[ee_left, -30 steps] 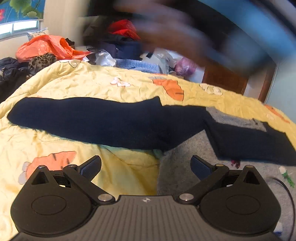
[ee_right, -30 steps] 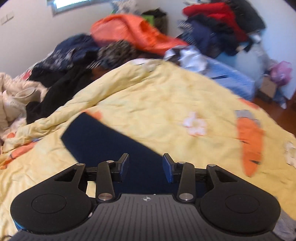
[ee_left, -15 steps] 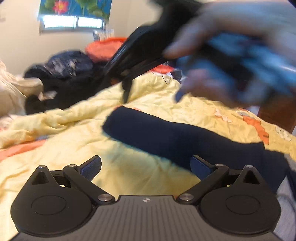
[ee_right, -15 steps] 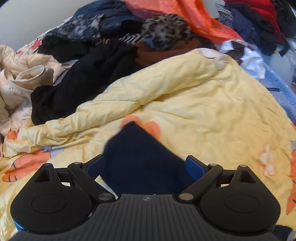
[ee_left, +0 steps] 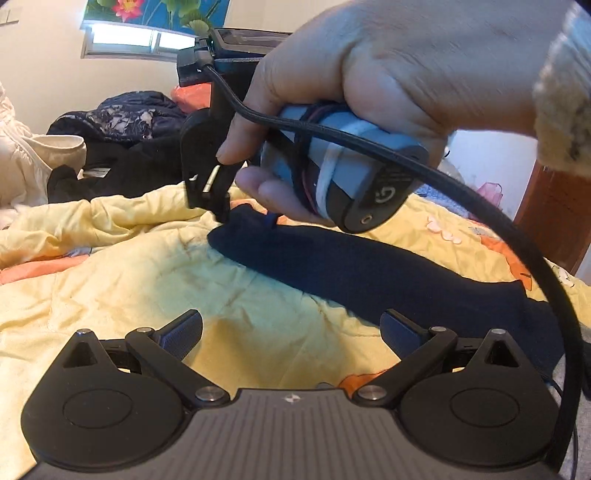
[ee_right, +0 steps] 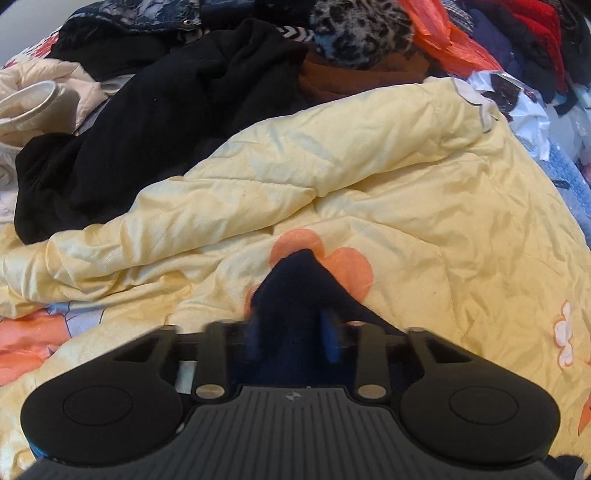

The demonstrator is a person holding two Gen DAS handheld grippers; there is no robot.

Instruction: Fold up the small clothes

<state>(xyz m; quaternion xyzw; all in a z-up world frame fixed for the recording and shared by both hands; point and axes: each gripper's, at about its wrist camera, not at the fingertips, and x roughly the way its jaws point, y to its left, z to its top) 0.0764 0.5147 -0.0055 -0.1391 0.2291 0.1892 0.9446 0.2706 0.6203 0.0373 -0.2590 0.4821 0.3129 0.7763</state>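
Right gripper [ee_right: 291, 332] has its jaws pinched on the tip of the navy garment [ee_left: 369, 266], stretched across the yellow quilt [ee_left: 129, 266]; left gripper [ee_left: 291, 328] hovers nearby, jaws wide, empty.

A dark navy garment [ee_left: 369, 269] lies on a pale yellow quilt [ee_right: 369, 177] printed with orange flowers (white ones too), beside black clothes [ee_right: 155, 122], a leopard-print piece [ee_right: 362, 29] and a black hand-held gripper [ee_left: 290, 334] with blue pads.
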